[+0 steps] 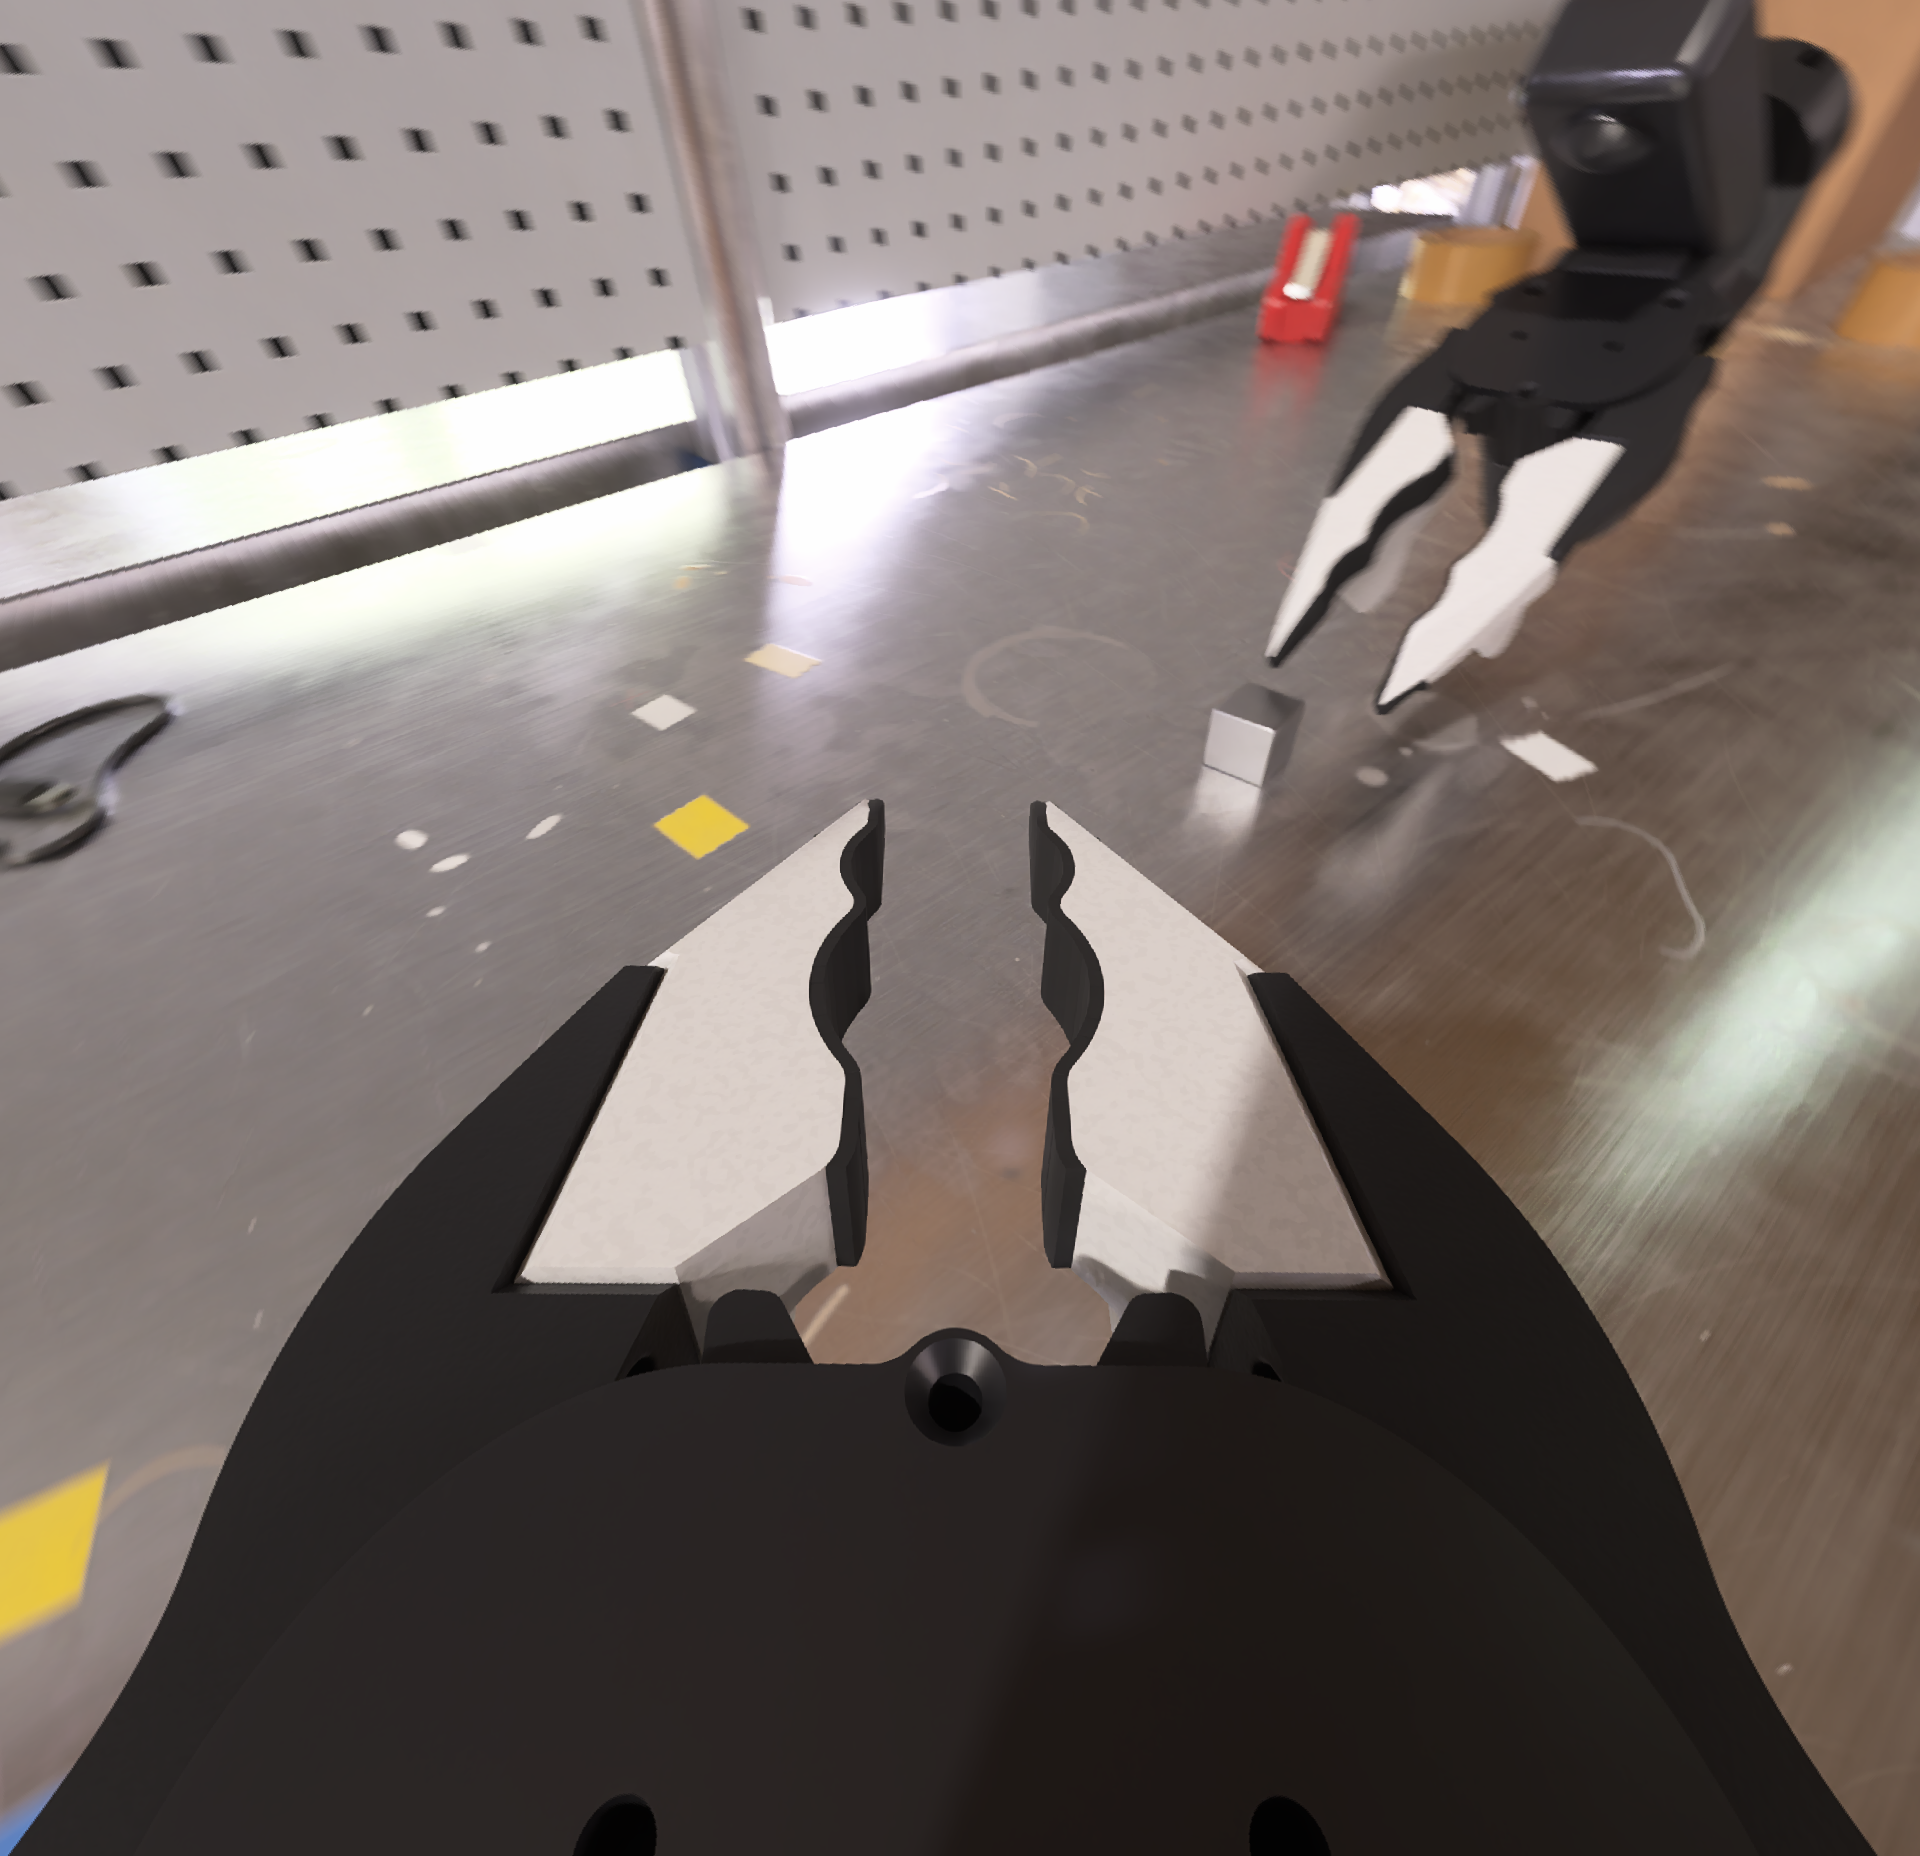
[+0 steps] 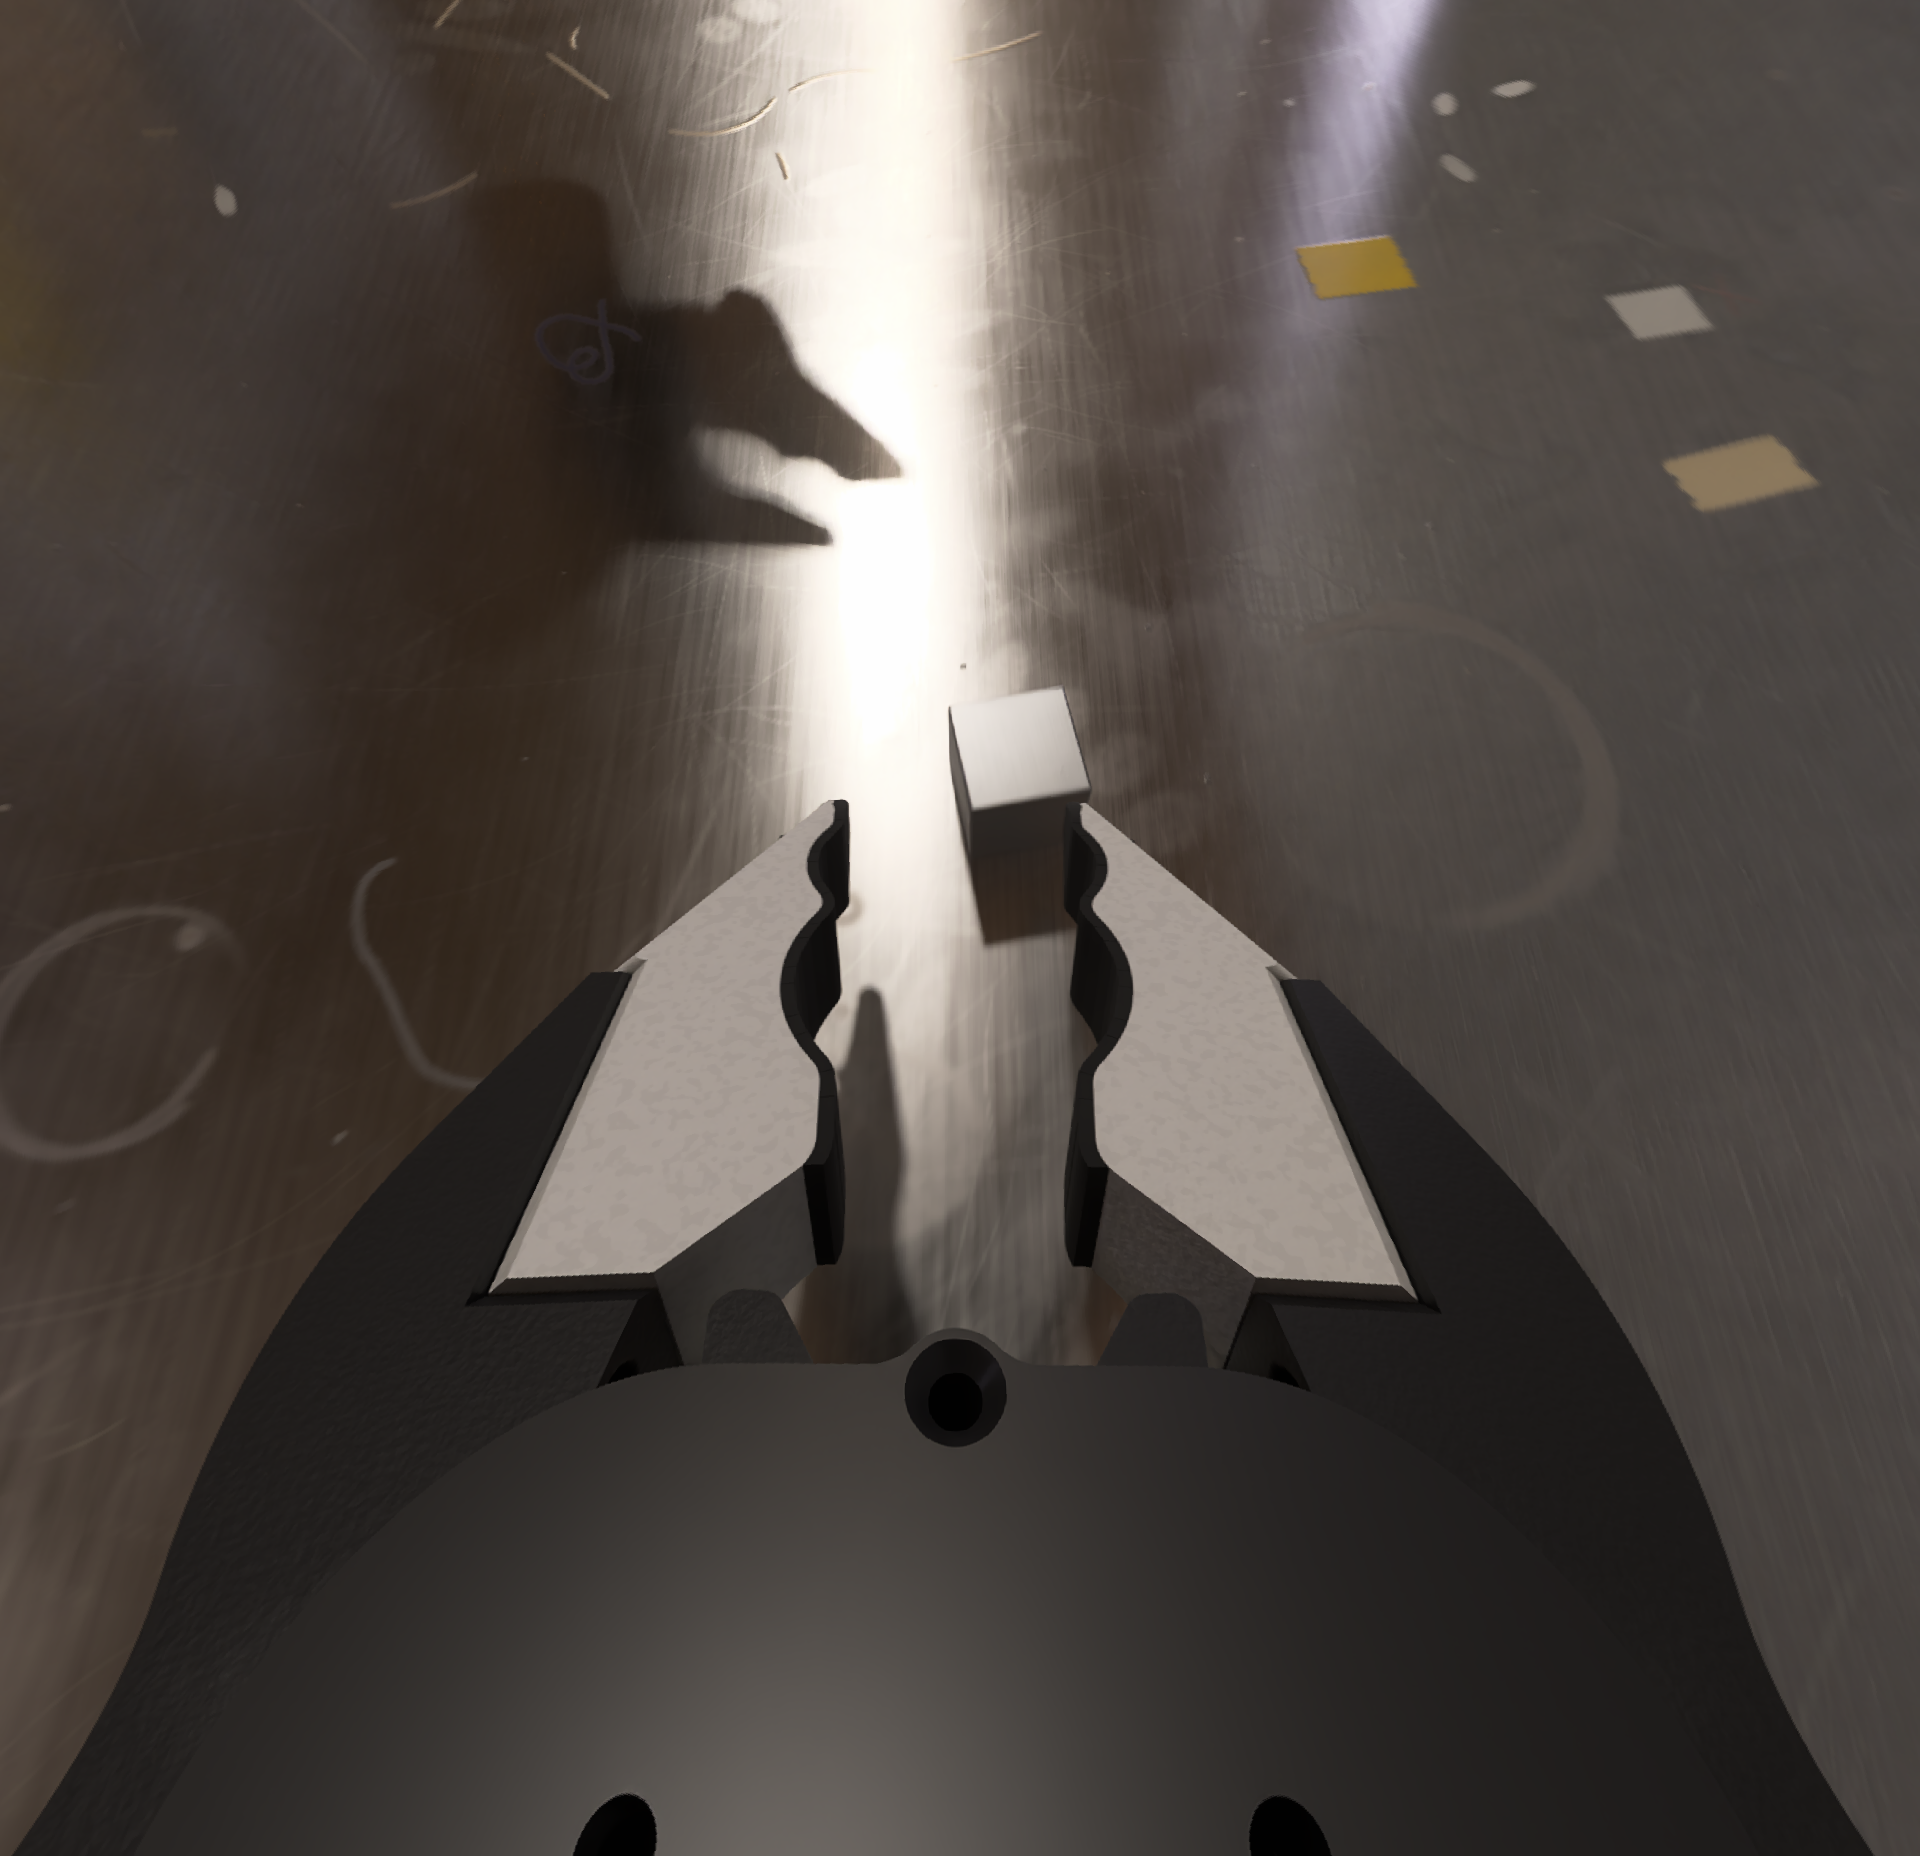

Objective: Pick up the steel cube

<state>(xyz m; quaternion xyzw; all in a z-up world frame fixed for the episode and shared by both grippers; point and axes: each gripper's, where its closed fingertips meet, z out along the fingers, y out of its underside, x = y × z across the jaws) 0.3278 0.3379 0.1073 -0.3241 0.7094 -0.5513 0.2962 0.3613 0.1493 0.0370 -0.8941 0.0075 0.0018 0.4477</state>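
A small steel cube (image 1: 1252,733) stands on the scratched metal bench top (image 1: 935,611). In the right wrist view the cube (image 2: 1018,767) sits just beyond my right gripper (image 2: 956,819), close to the right fingertip (image 2: 1086,830) and right of the gap's centre. My right gripper is open and empty; in the left wrist view it (image 1: 1335,679) hovers tilted down just above and behind the cube. My left gripper (image 1: 956,819) is open and empty, nearer than the cube and to its left.
A grey pegboard wall (image 1: 416,196) with a steel post (image 1: 717,248) backs the bench. A red block (image 1: 1304,284) and cardboard boxes (image 1: 1465,263) sit far right. A black cable loop (image 1: 62,778) lies at the left. Tape patches (image 1: 701,824) dot the surface.
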